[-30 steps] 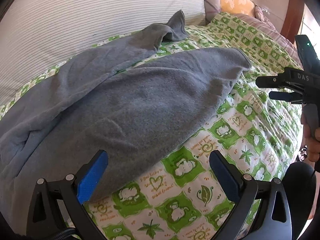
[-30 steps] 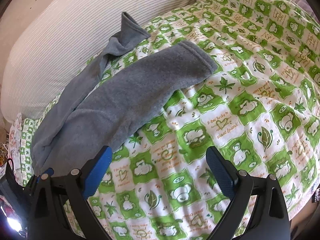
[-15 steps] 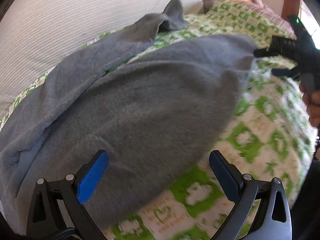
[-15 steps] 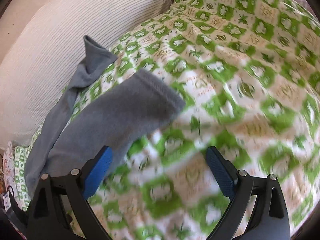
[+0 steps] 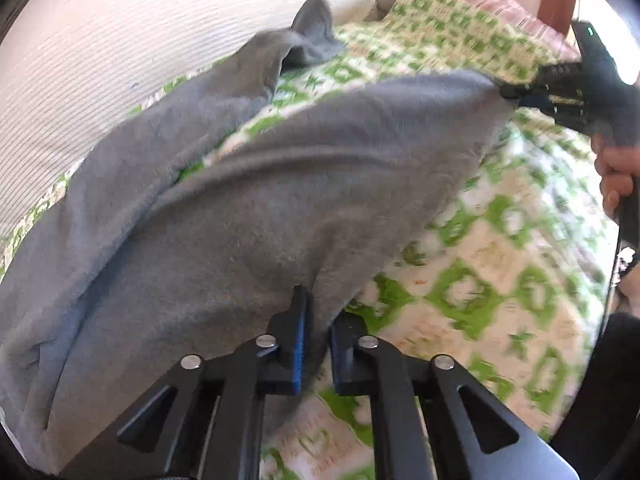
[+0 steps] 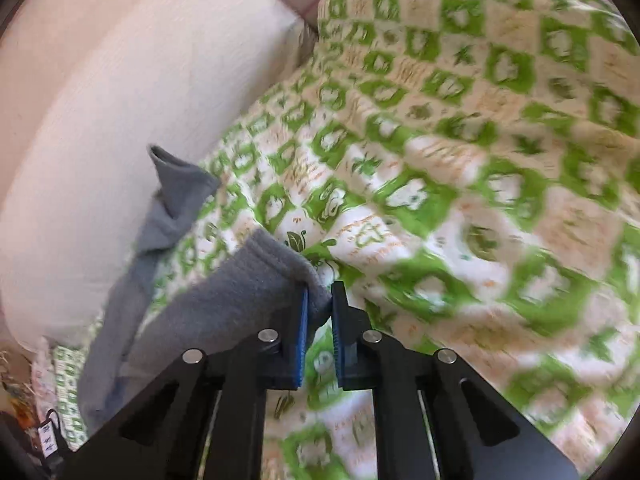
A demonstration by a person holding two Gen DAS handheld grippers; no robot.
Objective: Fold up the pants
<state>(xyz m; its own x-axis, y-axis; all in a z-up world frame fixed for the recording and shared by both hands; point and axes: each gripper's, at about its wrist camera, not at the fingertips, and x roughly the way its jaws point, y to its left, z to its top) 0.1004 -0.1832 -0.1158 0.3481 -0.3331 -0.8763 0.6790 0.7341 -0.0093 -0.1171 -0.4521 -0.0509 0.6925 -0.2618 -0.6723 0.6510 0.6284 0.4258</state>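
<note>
Pants (image 5: 248,208), grey fleece, lie across the green-and-white quilt (image 5: 500,288) on the bed, and both ends of the near leg are now pinched; a second ago both grippers hung wide apart above the cloth. The left gripper (image 5: 316,328) has clenched on the leg's lower edge, its blue pads squeezing a fold of fleece. The right gripper (image 6: 319,316) is closing on the leg's cuff corner, with cloth already between the pads and pressed by them. In the left view the leg is pulled taut toward the right gripper (image 5: 516,94), with long creases it lacked before.

A striped cushion (image 5: 120,60) runs along the bed's left side, and the far leg (image 6: 176,196) lies against it, its cuff standing up. A hand (image 5: 616,168) grips the right tool's handle at the frame edge.

The quilt pattern is smeared by motion in both views. The pants' waist is cut off at the lower left. The left tool's black frame hides the cloth beneath it.
</note>
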